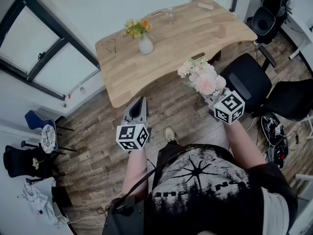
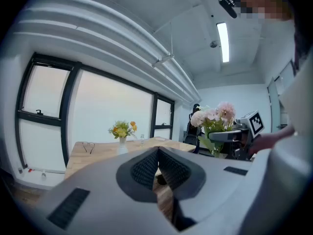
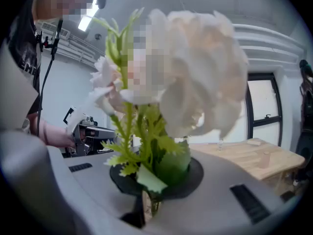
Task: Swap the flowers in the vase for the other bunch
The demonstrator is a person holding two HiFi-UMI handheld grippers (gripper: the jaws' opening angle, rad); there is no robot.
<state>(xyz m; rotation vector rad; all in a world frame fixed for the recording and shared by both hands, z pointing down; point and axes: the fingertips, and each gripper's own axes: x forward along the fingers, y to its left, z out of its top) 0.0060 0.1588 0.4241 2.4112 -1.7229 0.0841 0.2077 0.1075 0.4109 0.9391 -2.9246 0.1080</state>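
A white vase point(image 1: 145, 45) with a yellow and orange bunch point(image 1: 136, 28) stands on the wooden table point(image 1: 186, 38), towards its left end. The same vase point(image 2: 122, 140) shows far off in the left gripper view. My right gripper point(image 1: 209, 98) is shut on the stems of a pink and white bunch point(image 1: 202, 78), held upright in front of the table's near edge. The blooms point(image 3: 190, 77) fill the right gripper view. My left gripper point(image 1: 138, 107) is shut with nothing in it, short of the table; its pads point(image 2: 146, 169) meet.
On the table lie a pair of glasses point(image 1: 110, 46), a small clear bottle point(image 1: 171, 16) and a wooden block point(image 1: 205, 6). A black office chair point(image 1: 249, 80) stands right of the table. More dark chairs point(image 1: 22, 160) stand at the left by the window wall.
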